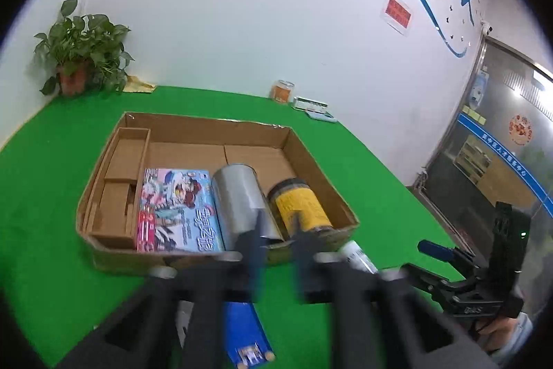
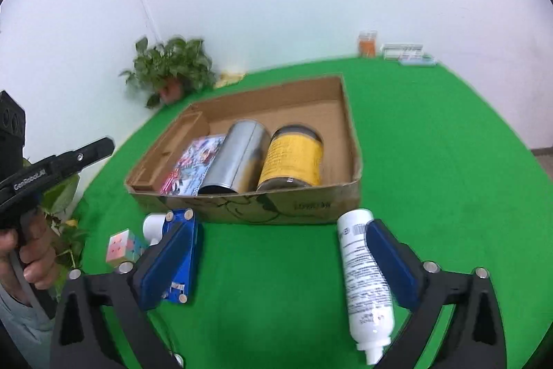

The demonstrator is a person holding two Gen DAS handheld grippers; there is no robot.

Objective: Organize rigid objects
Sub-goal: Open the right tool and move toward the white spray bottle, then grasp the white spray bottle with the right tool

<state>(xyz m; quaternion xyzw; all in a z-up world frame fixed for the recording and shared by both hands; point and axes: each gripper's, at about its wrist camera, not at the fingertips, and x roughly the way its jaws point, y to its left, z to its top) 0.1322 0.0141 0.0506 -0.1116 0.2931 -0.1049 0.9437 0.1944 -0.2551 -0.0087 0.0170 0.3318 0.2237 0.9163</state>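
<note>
A cardboard tray (image 1: 318, 161) (image 2: 349, 127) on the green table holds a colourful flat box (image 1: 176, 210) (image 2: 195, 168), a silver can (image 1: 242, 203) (image 2: 238, 158) and a yellow-labelled jar (image 1: 300, 203) (image 2: 293, 158), all lying down. My left gripper (image 1: 276, 248) hovers just above the tray's near wall, its fingers slightly apart and empty, blurred. My right gripper (image 2: 276, 261) is open wide above the mat. A white bottle (image 2: 366, 279) (image 1: 356, 256) lies by its right finger. A blue box (image 2: 179, 258) (image 1: 242, 334), a white cylinder (image 2: 153, 227) and a pastel cube (image 2: 122, 246) lie at its left.
A potted plant (image 1: 79, 51) (image 2: 172, 68) stands in the back corner. An orange jar (image 1: 281, 90) (image 2: 367, 44) and flat cases (image 1: 314, 108) (image 2: 408, 54) sit by the wall. A narrow cardboard divider (image 1: 121, 182) takes the tray's left side.
</note>
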